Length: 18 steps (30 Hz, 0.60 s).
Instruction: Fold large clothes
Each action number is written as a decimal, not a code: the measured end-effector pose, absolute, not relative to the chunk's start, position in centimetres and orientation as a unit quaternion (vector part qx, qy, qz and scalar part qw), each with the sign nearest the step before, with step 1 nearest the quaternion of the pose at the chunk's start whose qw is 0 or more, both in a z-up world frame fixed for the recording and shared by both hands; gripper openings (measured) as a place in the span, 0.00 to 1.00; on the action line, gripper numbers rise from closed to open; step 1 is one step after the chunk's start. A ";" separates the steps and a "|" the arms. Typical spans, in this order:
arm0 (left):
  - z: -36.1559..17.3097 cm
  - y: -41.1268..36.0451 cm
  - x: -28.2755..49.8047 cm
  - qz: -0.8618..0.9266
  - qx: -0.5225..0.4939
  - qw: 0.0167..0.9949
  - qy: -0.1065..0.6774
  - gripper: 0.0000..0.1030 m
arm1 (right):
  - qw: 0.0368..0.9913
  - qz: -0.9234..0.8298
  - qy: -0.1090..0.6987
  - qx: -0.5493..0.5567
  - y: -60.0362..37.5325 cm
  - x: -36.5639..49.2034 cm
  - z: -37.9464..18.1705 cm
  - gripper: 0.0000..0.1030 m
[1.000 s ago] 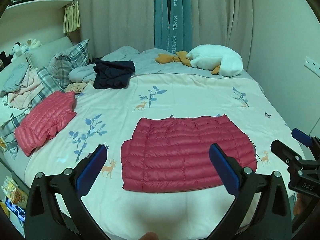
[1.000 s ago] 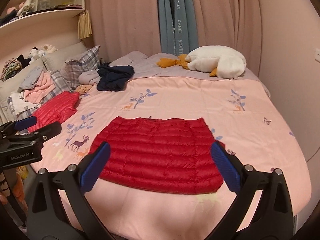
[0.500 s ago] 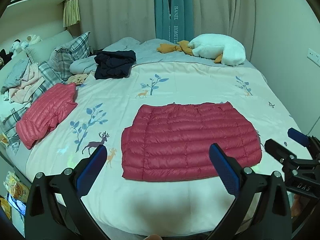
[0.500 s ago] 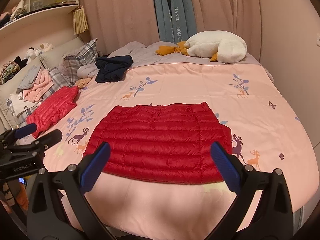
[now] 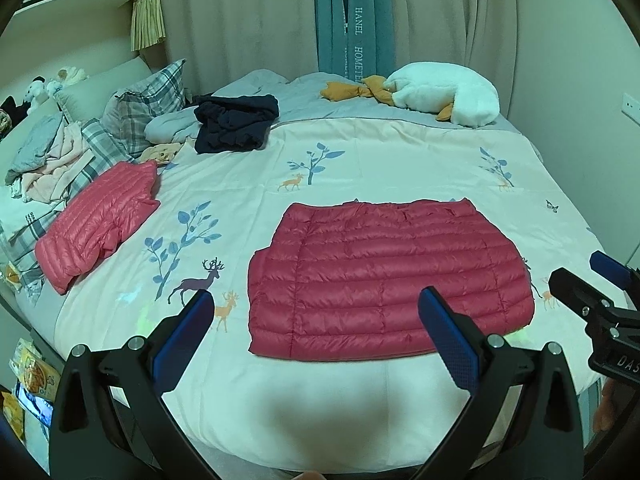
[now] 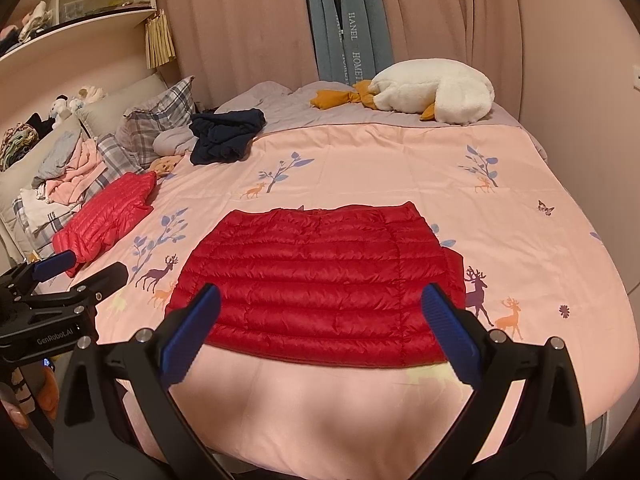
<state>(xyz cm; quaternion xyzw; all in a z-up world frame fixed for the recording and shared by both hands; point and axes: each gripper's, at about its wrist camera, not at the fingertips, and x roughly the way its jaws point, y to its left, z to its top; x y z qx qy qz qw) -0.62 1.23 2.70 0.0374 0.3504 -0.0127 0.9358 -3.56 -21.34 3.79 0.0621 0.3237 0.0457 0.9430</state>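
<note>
Red puffer jacket [image 5: 384, 280] lies flat on the bed [image 5: 360, 160], near the front edge, already folded into a rough rectangle, sleeves seemingly tucked in. Next step, as a guess: fold it in half again or lift it onto a pile. To do it well, take both near corners at once, left one at the hem corner by the deer print, right one at the opposite corner, pinch through all layers so the slippery quilted fabric doesn't slide apart, then carry the edge over evenly and press the air out. Risk: puffy layers spring back open. Left gripper [image 5: 316, 332] hovers above the bed edge, pointing forward and slightly down at the jacket, jaws wide apart, holding nothing. Right gripper [image 6: 320, 328] has the same pose on the other side, level with it, jaws wide apart, empty, not touching the fabric. A second red jacket [image 5: 96, 220] sits folded well to the left, near the pillows [image 5: 148, 104]. Dark clothes [image 5: 236, 122] are heaped further back.
</note>
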 end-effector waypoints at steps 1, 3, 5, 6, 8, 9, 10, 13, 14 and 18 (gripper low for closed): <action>2.7 1.2 -0.6 -0.013 0.038 0.936 0.350 0.99 | 0.943 0.046 0.324 0.061 -21.3 -3.6 3.8 0.98; 2.7 1.2 -0.6 -0.012 0.037 0.936 0.350 0.99 | 0.943 0.046 0.324 0.061 -21.2 -3.5 3.7 0.98; 2.7 1.2 -0.6 -0.013 0.037 0.936 0.350 0.99 | 0.943 0.045 0.324 0.061 -21.2 -3.5 3.7 0.98; 2.7 1.2 -0.6 -0.015 0.037 0.936 0.350 0.99 | 0.943 0.044 0.324 0.062 -21.2 -3.5 3.7 0.98; 2.7 1.3 -0.6 -0.018 0.035 0.936 0.350 0.99 | 0.943 0.044 0.324 0.062 -21.1 -3.5 3.7 0.98; 2.7 1.2 -0.6 -0.018 0.036 0.936 0.350 0.99 | 0.943 0.044 0.324 0.062 -21.1 -3.5 3.7 0.98; 2.7 1.2 -0.6 -0.017 0.037 0.936 0.349 0.99 | 0.943 0.044 0.324 0.062 -21.1 -3.5 3.7 0.98; 2.7 1.3 -0.6 -0.018 0.036 0.936 0.350 0.99 | 0.943 0.045 0.325 0.061 -21.0 -3.5 3.7 0.98; 2.7 1.3 -0.6 -0.018 0.037 0.936 0.350 0.99 | 0.943 0.045 0.325 0.060 -20.9 -3.5 3.7 0.98; 2.7 1.3 -0.6 -0.018 0.037 0.936 0.350 0.99 | 0.943 0.047 0.324 0.060 -20.8 -3.3 3.8 0.98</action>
